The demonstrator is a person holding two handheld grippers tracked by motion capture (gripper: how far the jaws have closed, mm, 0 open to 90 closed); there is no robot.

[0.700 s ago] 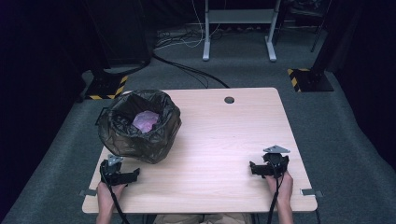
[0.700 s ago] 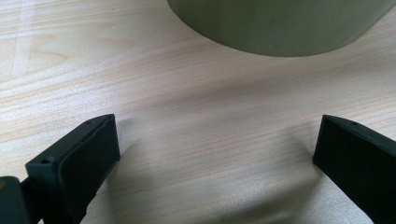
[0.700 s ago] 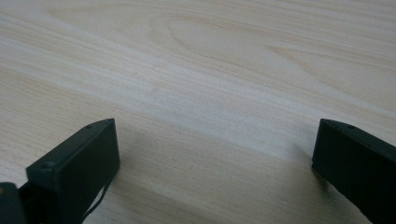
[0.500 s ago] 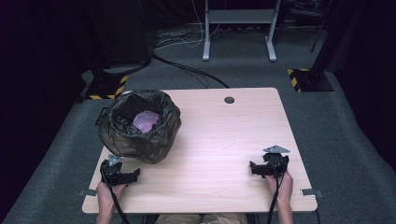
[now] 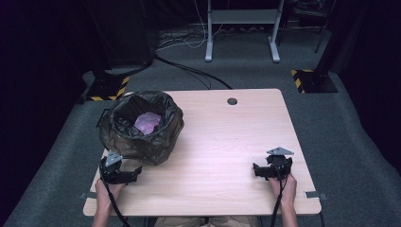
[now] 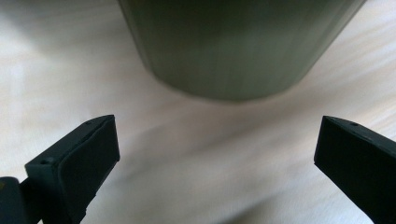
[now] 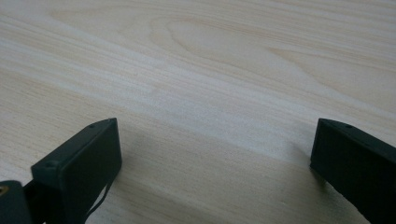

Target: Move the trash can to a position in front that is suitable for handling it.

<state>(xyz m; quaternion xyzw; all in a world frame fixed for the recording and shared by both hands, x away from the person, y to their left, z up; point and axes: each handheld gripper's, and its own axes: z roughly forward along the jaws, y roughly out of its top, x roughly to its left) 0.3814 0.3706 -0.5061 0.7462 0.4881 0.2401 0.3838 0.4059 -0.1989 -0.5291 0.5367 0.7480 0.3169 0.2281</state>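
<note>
**Bin lined and loaded, both grippers idle at the near edge**

The bin point(image 5: 142, 127) stands at the table's point(image 5: 227, 142) left edge, about midway back, with a dark bag point(image 5: 118, 142) draped over its rim and a pink wad point(image 5: 147, 123) lying inside. What is done, judging by this: the liner is fitted and 1 piece of waste is in. What is left seems to be gathering the bag's rim and lifting it out, and none of that has begun.

The left gripper point(image 5: 124, 174) rests near the near-left corner, just in front of the bin, its jaws spread wide and empty; in the left gripper view the bin's wall point(image 6: 233, 46) rises close ahead. The right gripper point(image 5: 265, 171) sits near the near-right corner, well apart from the bin, jaws likewise wide with nothing between them.

A cable hole point(image 5: 231, 101) marks the far edge. Nothing blocks either gripper's path; the right 1 simply has most of the table's width to cross.
</note>
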